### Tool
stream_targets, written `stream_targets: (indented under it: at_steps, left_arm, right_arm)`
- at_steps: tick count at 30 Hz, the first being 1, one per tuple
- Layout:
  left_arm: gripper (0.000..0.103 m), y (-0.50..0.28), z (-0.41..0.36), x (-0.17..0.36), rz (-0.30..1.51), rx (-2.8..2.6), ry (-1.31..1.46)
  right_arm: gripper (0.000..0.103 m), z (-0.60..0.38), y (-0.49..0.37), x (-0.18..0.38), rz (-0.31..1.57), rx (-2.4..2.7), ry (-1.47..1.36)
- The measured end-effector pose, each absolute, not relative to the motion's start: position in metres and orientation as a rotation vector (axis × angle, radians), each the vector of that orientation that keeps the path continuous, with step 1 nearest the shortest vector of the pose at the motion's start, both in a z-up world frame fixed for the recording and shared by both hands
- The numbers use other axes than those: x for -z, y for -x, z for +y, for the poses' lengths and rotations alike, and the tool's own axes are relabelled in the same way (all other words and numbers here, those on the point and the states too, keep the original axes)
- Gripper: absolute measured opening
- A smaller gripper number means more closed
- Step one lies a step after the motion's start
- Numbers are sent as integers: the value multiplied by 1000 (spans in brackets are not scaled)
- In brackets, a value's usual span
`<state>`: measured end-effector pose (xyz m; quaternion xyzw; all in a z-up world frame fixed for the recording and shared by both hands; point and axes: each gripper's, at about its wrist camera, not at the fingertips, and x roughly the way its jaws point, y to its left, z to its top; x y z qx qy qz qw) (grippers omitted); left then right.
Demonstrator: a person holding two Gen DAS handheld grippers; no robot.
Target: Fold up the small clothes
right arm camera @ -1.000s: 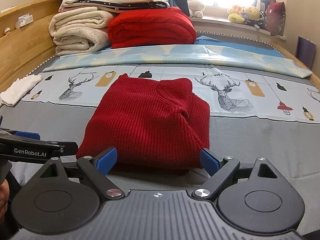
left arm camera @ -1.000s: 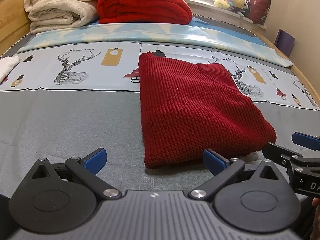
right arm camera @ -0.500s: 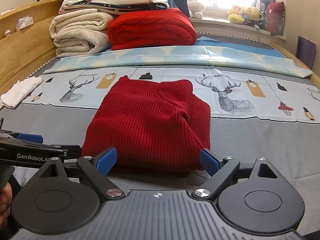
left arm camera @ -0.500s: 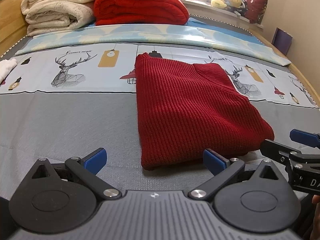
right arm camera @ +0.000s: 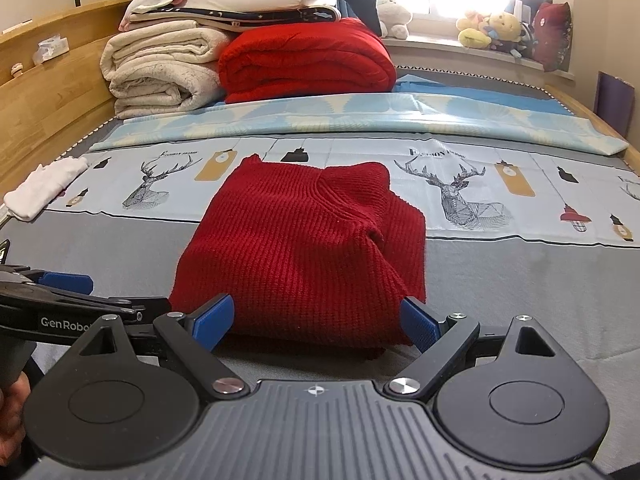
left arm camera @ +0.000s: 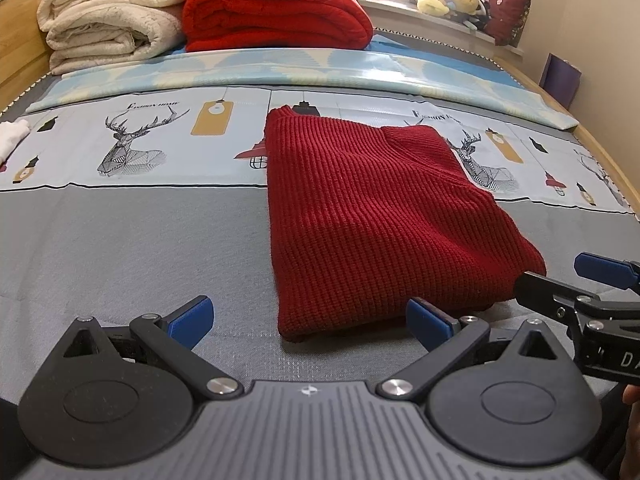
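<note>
A dark red knit sweater (left arm camera: 372, 216) lies folded into a rectangle on the bed; it also shows in the right wrist view (right arm camera: 308, 248). My left gripper (left arm camera: 308, 320) is open and empty, just short of the sweater's near left corner. My right gripper (right arm camera: 316, 320) is open and empty, its blue pads straddling the sweater's near edge without closing on it. The right gripper also shows at the right edge of the left wrist view (left arm camera: 576, 280), and the left gripper at the left edge of the right wrist view (right arm camera: 72, 292).
The bed has a grey sheet (left arm camera: 132, 256) with a deer-print band. Folded cream blankets (right arm camera: 160, 68) and a red blanket (right arm camera: 304, 60) are stacked at the far end. A small white garment (right arm camera: 40, 192) lies at the left. Plush toys (right arm camera: 492, 28) sit on the windowsill.
Both grippers have drawn slightly back and lower toward the sweater's near edge. The sweater has not moved, and both grippers stay open.
</note>
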<state>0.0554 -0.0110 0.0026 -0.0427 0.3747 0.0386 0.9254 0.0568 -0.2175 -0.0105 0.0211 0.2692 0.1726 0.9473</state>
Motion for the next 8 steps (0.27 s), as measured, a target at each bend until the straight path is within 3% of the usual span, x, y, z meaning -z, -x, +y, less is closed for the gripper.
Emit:
stream_targets:
  at_steps: [8]
  left_arm:
    - [102, -57, -11, -1, 764, -70, 86]
  right_arm:
    - [91, -218, -59, 12, 547, -357, -46]
